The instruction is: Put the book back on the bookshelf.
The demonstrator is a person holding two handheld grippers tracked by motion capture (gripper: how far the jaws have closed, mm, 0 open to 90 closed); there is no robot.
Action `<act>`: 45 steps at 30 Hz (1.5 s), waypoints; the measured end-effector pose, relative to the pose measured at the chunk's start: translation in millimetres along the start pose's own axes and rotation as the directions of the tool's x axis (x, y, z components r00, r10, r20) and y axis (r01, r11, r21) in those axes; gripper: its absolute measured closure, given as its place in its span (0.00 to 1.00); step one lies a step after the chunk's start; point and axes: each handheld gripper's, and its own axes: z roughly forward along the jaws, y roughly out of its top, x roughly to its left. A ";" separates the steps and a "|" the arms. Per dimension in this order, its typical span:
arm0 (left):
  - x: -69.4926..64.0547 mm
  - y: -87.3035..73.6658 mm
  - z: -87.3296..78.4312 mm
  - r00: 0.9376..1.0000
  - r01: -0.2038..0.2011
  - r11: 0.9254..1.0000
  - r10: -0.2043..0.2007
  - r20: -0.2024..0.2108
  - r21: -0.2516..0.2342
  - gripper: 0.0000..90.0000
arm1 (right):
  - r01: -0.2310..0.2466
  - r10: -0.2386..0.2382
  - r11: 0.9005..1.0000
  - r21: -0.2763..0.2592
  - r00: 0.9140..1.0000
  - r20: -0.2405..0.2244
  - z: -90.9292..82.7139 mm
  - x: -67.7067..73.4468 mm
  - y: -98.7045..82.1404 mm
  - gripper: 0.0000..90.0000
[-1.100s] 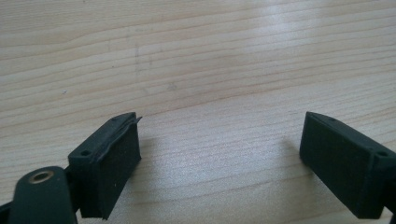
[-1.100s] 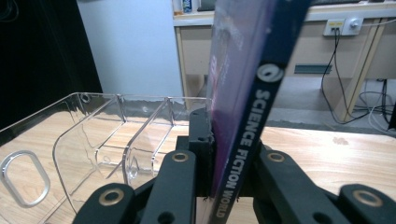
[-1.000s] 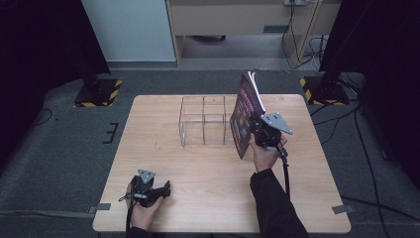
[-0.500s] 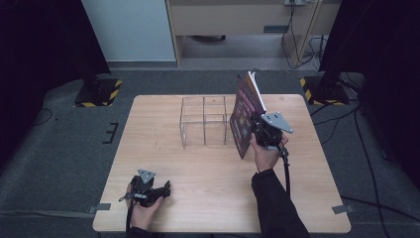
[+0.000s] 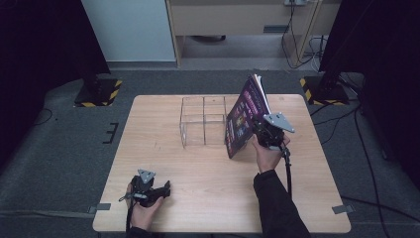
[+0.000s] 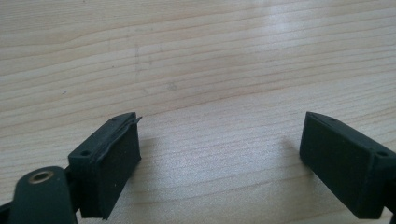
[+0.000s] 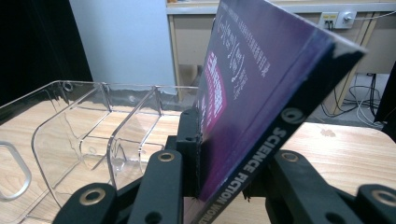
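Magazine (image 5: pixel 243 119) stands on edge between the jaws of the right gripper (image 5: pixel 261 135), which have just been easing apart. Its long axis rises steeply from the jaws, top leaning away, purple cover facing the clear organizer (image 5: pixel 204 121) just beside. Left gripper (image 6: pixel 219 154) rests spread wide on the table (image 5: pixel 198 198), well apart.

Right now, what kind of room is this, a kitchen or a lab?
Probably a lab or recording studio, not a kitchen: a bare light wooden table, black curtains around it, yellow-and-black striped stand bases and loose black cables on grey carpet.
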 end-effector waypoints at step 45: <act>0.1 0.0 0.1 1.000 0.000 1.000 0.000 0.000 -0.001 0.13 | -0.005 0.006 0.999 -0.040 1.000 0.018 11.3 15.9 3.5 0.94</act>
